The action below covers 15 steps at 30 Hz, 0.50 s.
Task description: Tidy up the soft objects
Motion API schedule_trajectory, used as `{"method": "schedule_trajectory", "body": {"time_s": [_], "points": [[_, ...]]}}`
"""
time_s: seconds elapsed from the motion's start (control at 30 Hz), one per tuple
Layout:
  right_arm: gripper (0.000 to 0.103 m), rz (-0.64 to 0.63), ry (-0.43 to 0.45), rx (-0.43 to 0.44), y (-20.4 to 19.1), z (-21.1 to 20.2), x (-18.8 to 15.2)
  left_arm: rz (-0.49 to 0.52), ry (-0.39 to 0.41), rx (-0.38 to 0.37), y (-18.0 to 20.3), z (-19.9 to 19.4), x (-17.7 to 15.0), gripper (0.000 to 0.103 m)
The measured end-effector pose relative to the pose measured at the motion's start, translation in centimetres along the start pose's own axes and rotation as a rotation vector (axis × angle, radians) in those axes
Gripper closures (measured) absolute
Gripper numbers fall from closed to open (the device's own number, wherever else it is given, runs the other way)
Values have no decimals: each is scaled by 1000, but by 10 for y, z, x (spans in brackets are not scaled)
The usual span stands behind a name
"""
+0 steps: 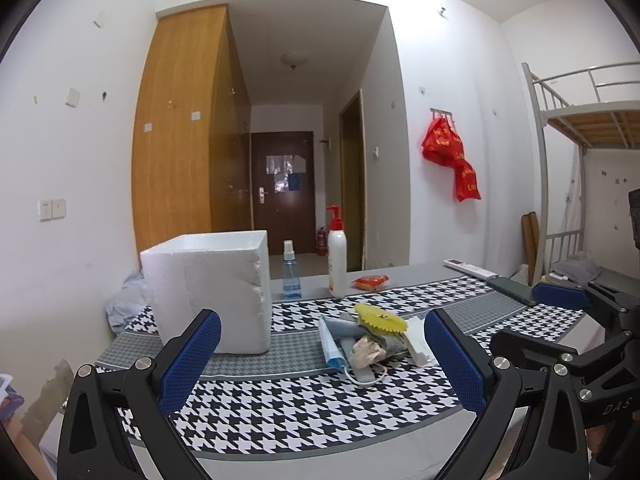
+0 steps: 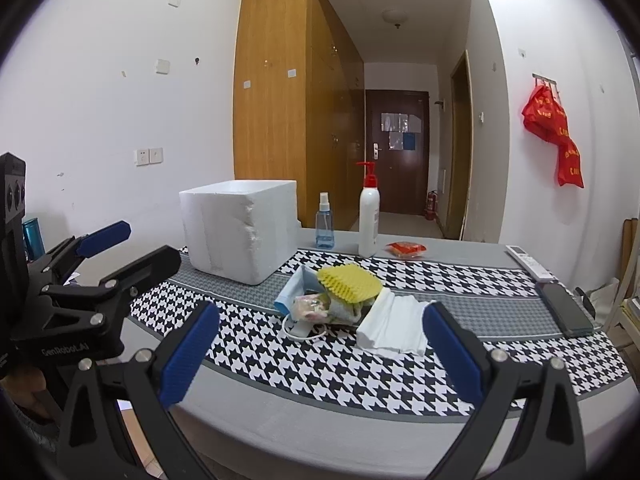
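Patterned table (image 2: 360,376): soft pile (image 2: 340,300) ahead of both spread tools (image 2: 320,340) (image 1: 320,352).

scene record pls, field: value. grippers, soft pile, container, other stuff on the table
left gripper: open, empty, held short of the pile
right gripper: open, empty, held short of the pile
soft pile: yellow sponge, blue face mask, folded white cloth, crumpled floral piece, heaped together on the houndstooth cloth
container: white foam box, left of the pile, inside not visible
other: blue spray bottle, white pump bottle, red packet, remote, phone
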State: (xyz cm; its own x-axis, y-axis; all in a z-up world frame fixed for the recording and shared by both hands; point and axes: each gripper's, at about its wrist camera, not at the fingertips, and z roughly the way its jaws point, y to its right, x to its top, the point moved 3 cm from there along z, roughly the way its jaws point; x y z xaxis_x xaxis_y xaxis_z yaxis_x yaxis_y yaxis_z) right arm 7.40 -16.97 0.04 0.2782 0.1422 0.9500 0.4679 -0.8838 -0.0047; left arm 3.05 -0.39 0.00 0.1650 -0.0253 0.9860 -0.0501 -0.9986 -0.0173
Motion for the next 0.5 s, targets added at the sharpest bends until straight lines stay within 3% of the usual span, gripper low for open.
{"method": "schedule_trajectory", "body": {"time_s": [0.5], "points": [[0, 4, 10, -17, 5, -2, 3, -11, 6, -5, -1, 1, 0, 1]]}}
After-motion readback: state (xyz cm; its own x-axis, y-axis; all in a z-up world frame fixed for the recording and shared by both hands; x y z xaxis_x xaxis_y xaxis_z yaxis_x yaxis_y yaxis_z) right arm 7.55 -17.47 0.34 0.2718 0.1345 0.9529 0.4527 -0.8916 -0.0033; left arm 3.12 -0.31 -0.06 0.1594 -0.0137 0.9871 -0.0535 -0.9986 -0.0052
